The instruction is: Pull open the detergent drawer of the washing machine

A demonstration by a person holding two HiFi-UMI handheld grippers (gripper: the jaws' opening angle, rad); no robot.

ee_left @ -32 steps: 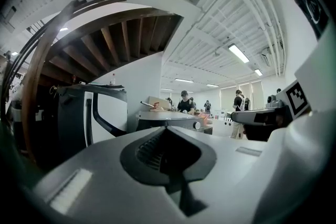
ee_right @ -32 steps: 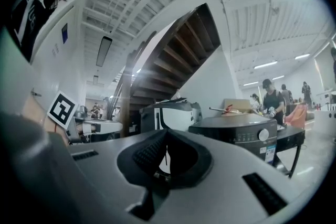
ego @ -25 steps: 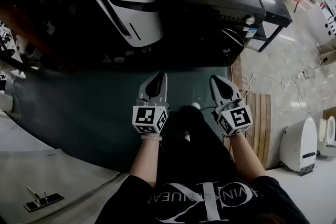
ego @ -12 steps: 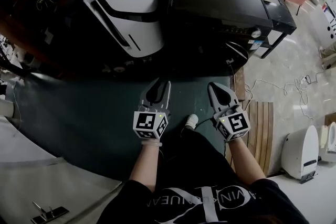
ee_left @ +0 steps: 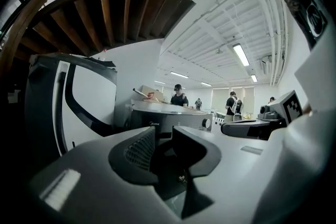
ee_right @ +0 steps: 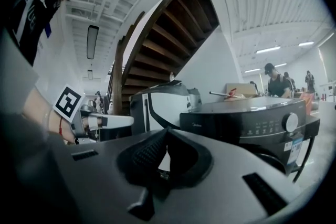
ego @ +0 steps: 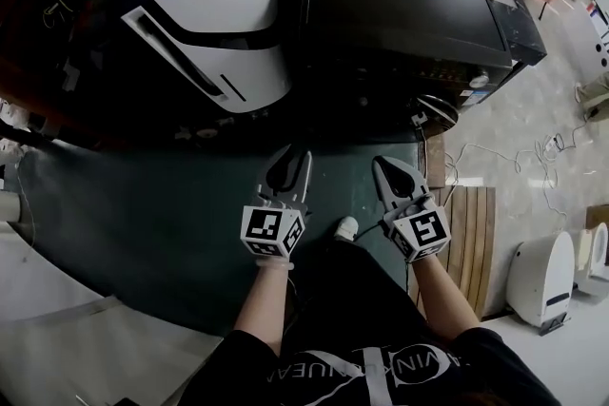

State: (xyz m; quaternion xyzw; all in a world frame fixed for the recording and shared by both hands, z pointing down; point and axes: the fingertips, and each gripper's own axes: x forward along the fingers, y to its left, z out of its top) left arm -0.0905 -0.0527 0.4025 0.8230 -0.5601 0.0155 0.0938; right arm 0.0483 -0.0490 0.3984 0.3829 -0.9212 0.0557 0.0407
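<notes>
The dark grey washing machine (ego: 400, 5) stands ahead of me, its front panel with a round knob (ego: 479, 79) facing me. In the right gripper view the machine (ee_right: 247, 123) shows its panel's left part sitting flush. My left gripper (ego: 295, 155) hangs in front of the machine's left side, well short of it. Its jaws have just been opening and stand open with nothing between them (ee_left: 164, 136). My right gripper (ego: 383, 163) hovers beside it, also short of the panel, shut with its tips together (ee_right: 165, 134) and empty.
A white-and-black appliance (ego: 219, 33) stands close to the machine's left. A dark green mat (ego: 143, 223) covers the floor under me, with wooden slats (ego: 466, 214) and cables (ego: 514, 152) to the right. White toilets (ego: 542, 276) stand at far right. People (ee_left: 178, 96) stand in the background.
Both grippers have moved forward towards the washing machine, which now fills more of the head view. The left jaws have parted; the right jaws stay together.
</notes>
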